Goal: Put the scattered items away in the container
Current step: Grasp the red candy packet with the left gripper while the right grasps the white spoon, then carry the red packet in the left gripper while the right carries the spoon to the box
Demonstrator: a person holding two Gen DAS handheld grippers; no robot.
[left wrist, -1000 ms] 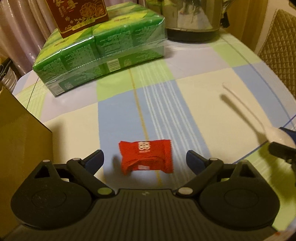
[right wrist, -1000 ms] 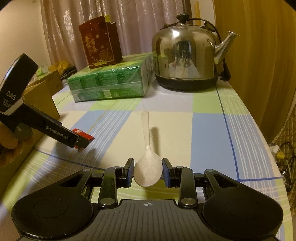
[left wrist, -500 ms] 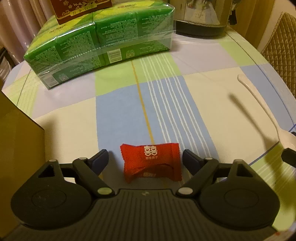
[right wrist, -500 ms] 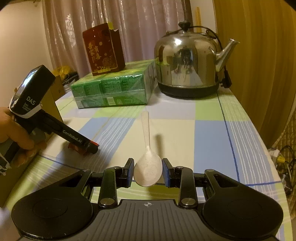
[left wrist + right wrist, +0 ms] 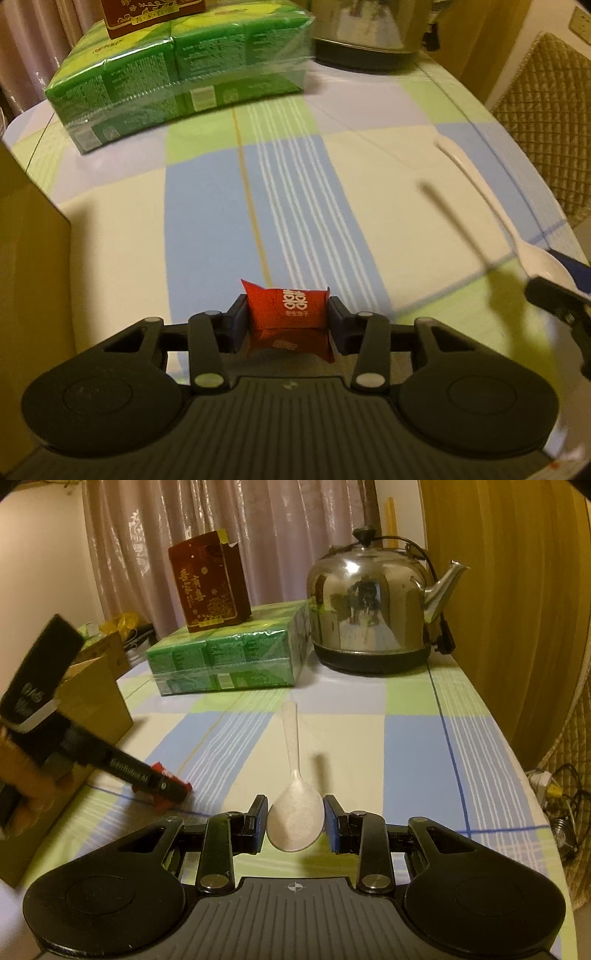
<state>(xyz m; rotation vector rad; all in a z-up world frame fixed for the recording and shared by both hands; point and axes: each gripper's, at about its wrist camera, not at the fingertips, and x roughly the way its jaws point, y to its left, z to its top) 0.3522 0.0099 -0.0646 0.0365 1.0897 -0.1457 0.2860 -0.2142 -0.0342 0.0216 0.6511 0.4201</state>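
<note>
As its jaws have just been closing, left gripper [image 5: 287, 320] clamps the small red foil candy packet [image 5: 290, 316] on the checked tablecloth [image 5: 207, 221]; brown cardboard box [image 5: 26, 258] just to its left. Right-wrist view: right gripper [image 5: 295, 825] clamped on bowl of pale speckled plastic spoon [image 5: 293, 797], handle pointing fwd; left gripper [image 5: 173, 788] w/ packet ahead-left.

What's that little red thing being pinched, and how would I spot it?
Start at the shiny kettle and the green pack beside it, then come forward along the checked tablecloth. Between the left gripper pads sits a small red packet, the only one with a white emblem.
</note>
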